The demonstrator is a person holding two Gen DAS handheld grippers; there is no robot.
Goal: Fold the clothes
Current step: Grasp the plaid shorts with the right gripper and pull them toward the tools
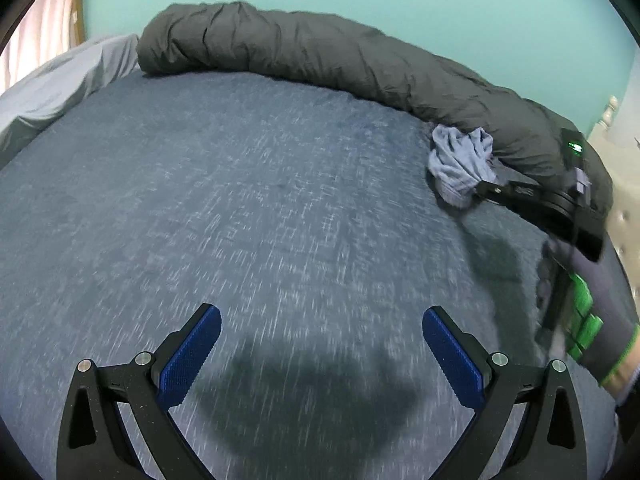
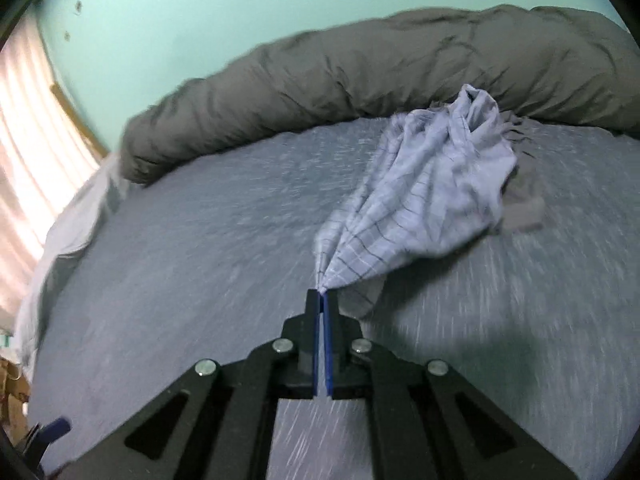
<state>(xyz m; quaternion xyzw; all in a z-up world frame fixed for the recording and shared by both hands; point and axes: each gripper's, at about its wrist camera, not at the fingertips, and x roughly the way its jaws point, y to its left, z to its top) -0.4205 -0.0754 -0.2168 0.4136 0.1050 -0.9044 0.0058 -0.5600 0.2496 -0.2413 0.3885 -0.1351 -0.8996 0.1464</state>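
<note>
A light blue checked garment [image 2: 432, 184] lies crumpled on the blue bedsheet [image 2: 192, 264], stretched from its bunched far end to my right gripper [image 2: 322, 294], which is shut on its near corner. In the left wrist view the same garment [image 1: 460, 164] shows at the far right against the duvet, with the right gripper [image 1: 486, 190] at its edge. My left gripper [image 1: 322, 320] hovers open over bare sheet, nothing between its blue pads [image 1: 188, 356].
A rolled dark grey duvet [image 1: 320, 52] runs along the far side of the bed beneath a turquoise wall. A pale pillow [image 1: 56, 88] lies at the left. A person's gloved hand [image 1: 588, 320] holds the right gripper. A curtain [image 2: 28, 128] hangs at left.
</note>
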